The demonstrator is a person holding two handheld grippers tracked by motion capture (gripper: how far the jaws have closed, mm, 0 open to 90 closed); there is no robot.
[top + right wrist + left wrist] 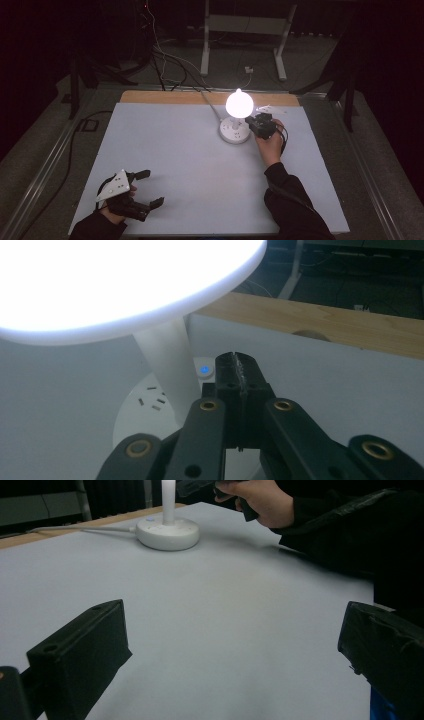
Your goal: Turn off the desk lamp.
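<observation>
A white desk lamp stands at the back middle of the pale table (190, 165). Its round head (239, 104) (125, 280) glows brightly above a round base (235, 131) (167, 532). A small button (204, 370) on the base shines blue. My right gripper (251, 121) (236, 365) is shut with nothing between its jaws. Its tips hover just right of the blue button, beside the lamp stem (167, 365); I cannot tell whether they touch the base. My left gripper (150, 188) (232, 650) rests open at the front left, empty, pointing toward the lamp.
A white cable (210, 106) (80, 529) runs from the lamp base to the back edge. A wooden strip (200, 97) (325, 322) borders the far side of the table. Behind it, on the dark floor, stand a white frame (245, 30) and loose cables (160, 60).
</observation>
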